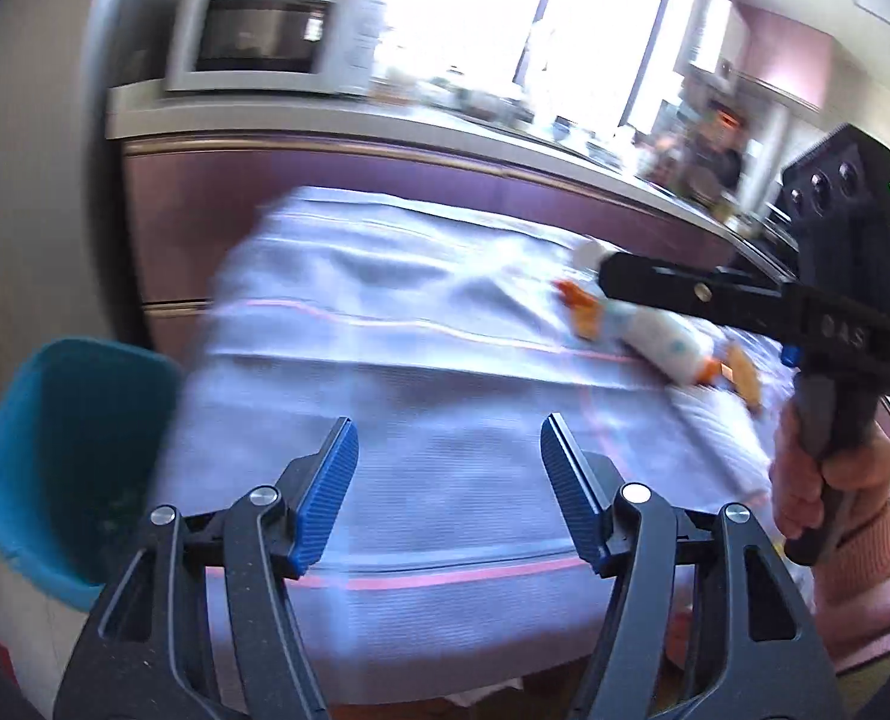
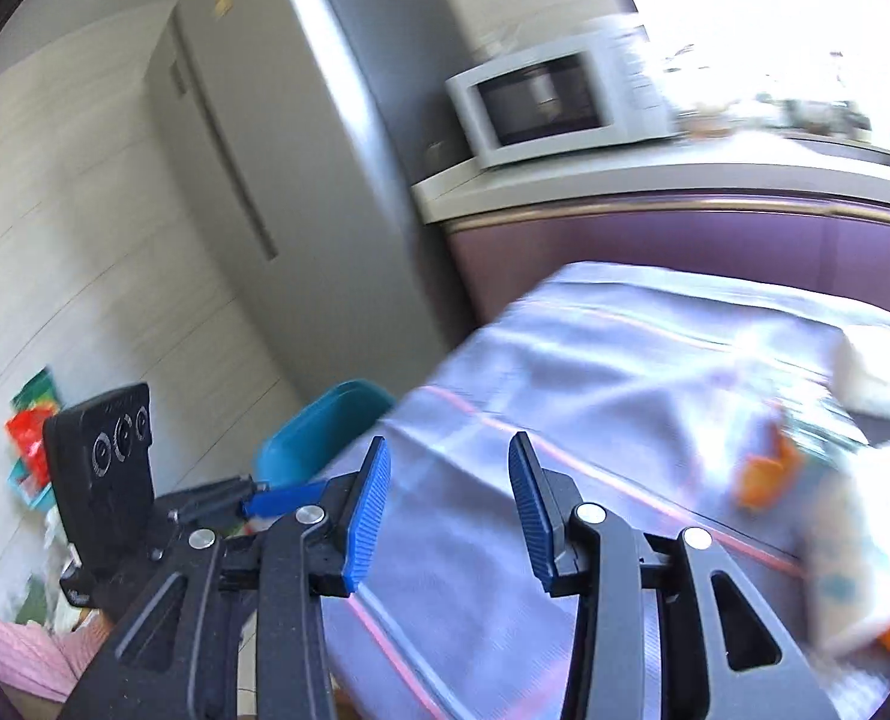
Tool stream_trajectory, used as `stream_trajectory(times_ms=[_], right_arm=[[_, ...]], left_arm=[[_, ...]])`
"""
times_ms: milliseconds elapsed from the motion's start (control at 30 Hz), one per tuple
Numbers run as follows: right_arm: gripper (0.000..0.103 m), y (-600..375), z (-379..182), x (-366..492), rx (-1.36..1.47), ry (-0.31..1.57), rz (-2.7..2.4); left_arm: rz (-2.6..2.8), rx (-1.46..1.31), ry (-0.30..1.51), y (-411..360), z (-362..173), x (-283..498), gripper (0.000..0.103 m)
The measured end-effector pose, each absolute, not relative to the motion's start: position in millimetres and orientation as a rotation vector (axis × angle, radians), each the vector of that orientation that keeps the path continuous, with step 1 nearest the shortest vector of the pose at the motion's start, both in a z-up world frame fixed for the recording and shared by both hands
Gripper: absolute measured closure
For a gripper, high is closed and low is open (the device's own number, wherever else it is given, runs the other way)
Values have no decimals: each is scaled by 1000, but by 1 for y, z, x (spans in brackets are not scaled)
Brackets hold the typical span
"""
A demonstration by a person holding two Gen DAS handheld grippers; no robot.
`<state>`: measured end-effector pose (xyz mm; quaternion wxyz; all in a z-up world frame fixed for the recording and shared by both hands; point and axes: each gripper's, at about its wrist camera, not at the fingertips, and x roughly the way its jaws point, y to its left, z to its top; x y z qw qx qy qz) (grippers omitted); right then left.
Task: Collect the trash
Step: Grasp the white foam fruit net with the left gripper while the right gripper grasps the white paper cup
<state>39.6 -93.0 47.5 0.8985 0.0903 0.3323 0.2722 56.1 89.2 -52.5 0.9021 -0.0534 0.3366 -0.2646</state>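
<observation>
Where the pale striped tablecloth (image 1: 420, 372) rumples toward the far right of the table, a white wrapper with orange patches (image 1: 661, 342) lies flat on the cloth, blurred in both views, and in the right wrist view the same wrapper (image 2: 835, 576) sprawls at the right edge beside a whitish lump (image 2: 871, 378) that I cannot make out. Close above it in the left wrist view reaches the right gripper (image 1: 601, 273), seen from the side, so its finger spread cannot be judged there; its own camera shows the right gripper (image 2: 451, 510) with blue pads parted and nothing between them, hovering over bare cloth to the left of the wrapper. A hand (image 1: 817, 498) in a pink sleeve grasps its handle. Nearer me, the left gripper (image 1: 449, 492) hangs over the near half of the table with its jaws spread wide and holding nothing. Off the table's left edge stands a teal bin (image 1: 54, 456), also visible past the table corner in the right wrist view. Behind the table runs a purple-fronted counter (image 1: 336, 180) carrying a white microwave (image 1: 264, 36), bright windows beyond it, and a tall grey refrigerator (image 2: 252, 168) stands to the left.
</observation>
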Motion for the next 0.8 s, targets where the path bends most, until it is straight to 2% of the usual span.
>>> stream_trajectory(times_ms=[400,733,800], right_arm=[[64,-238,36,0,338,626,234],[64,-267,16,-4,400,642,233],[64,-265,12,-2,407,655,248]], left_arm=[[-964,-11,886,-80,-79,24,36],[-1023,-45,983,-128,-91,32,34],[-1023,-48,990,-135,-92,35,38]])
